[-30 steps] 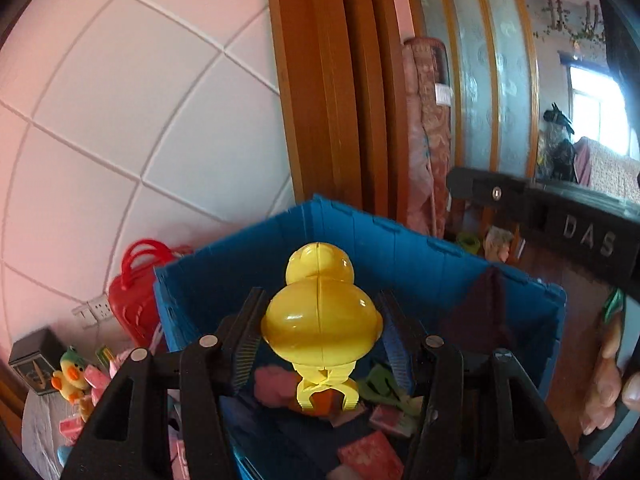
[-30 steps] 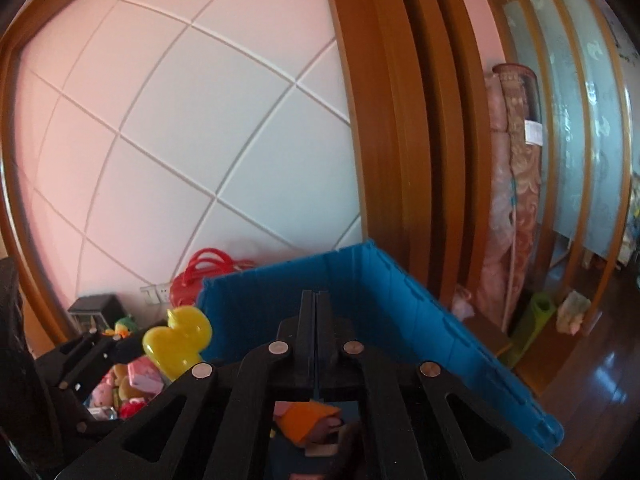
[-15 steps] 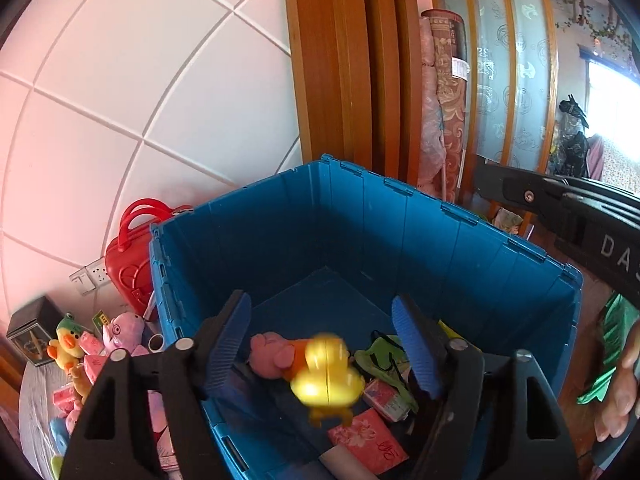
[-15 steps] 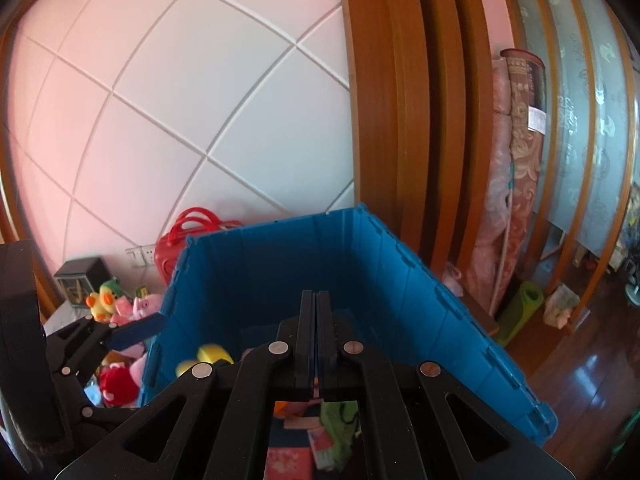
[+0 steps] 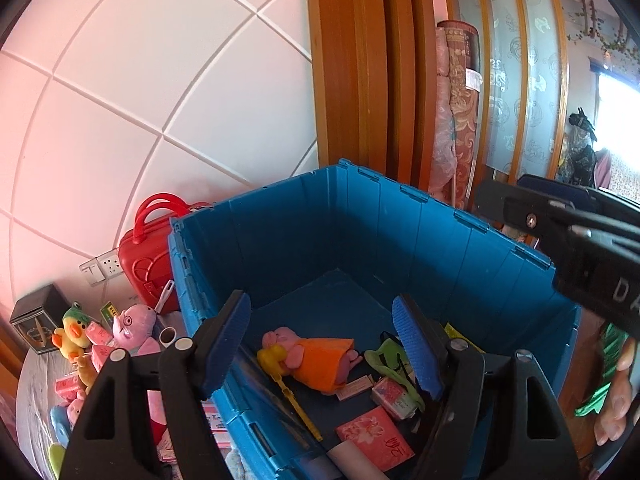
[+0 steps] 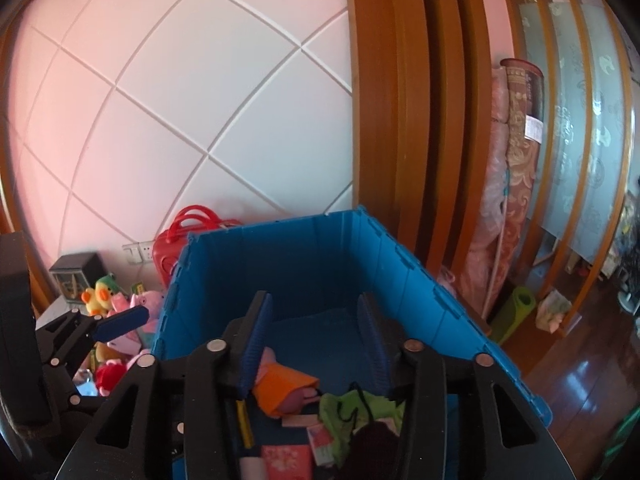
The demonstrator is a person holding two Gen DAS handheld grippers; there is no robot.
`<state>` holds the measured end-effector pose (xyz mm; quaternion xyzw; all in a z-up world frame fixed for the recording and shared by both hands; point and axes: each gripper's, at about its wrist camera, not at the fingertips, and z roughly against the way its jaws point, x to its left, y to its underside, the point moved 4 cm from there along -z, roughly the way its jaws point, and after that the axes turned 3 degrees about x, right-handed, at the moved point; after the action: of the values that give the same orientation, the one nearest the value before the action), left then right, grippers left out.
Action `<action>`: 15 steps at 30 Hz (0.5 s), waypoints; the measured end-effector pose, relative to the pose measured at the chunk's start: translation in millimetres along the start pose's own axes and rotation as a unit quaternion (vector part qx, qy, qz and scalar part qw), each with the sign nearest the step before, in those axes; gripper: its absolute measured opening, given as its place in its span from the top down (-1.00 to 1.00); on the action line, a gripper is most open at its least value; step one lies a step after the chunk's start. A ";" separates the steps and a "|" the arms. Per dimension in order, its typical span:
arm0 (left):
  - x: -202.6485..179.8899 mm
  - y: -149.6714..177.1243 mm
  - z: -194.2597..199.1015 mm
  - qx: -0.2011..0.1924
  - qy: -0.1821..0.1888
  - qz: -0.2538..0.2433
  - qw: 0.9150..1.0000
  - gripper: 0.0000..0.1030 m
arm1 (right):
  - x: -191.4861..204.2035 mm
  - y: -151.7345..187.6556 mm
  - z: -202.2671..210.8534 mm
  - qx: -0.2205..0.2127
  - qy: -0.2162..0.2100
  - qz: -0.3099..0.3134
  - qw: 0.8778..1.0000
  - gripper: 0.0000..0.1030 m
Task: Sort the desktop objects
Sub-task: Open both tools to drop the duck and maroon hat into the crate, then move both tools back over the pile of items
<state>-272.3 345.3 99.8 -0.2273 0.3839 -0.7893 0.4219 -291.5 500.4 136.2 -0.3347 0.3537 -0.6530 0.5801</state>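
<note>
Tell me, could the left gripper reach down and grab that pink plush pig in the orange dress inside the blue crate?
Probably yes. The left gripper is open above the blue crate, which has no lid on, and the plush pig lies on top of the other items, nothing covering it.

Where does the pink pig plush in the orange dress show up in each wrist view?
Left wrist: pig plush lies on the crate floor, lower centre, between the open left gripper fingers.
Right wrist: pig plush is at lower centre, just right of the open right gripper's left finger, partly hidden.
Shared landmark: the blue crate with the red case behind it.
</note>
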 end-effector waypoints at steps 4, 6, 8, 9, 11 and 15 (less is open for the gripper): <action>15.6 0.1 14.5 -0.017 -0.004 0.009 1.000 -0.42 | 20.1 -3.1 7.4 -0.011 0.004 0.018 1.000 -0.44; 26.2 1.0 21.2 -0.024 -0.009 0.016 1.000 -0.42 | 34.0 -5.9 12.6 -0.020 0.008 0.031 0.999 -0.45; 37.0 2.7 27.3 -0.030 -0.015 0.021 0.999 -0.42 | 46.7 -9.0 16.5 -0.025 0.008 0.038 0.999 -0.46; 42.3 3.9 30.3 -0.032 -0.018 0.025 0.999 -0.42 | 52.8 -10.2 17.7 -0.027 0.007 0.041 0.999 -0.46; 54.1 7.1 36.4 -0.038 -0.023 0.031 0.999 -0.42 | 66.5 -11.9 21.2 -0.030 0.005 0.049 0.998 -0.47; 82.7 15.0 53.8 -0.050 -0.032 0.044 0.997 -0.42 | 95.6 -13.8 29.4 -0.038 0.001 0.063 0.997 -0.51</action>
<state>-272.9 248.3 123.0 -0.2557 0.4192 -0.7421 0.4563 -283.6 404.3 165.9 -0.3326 0.3989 -0.6014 0.6070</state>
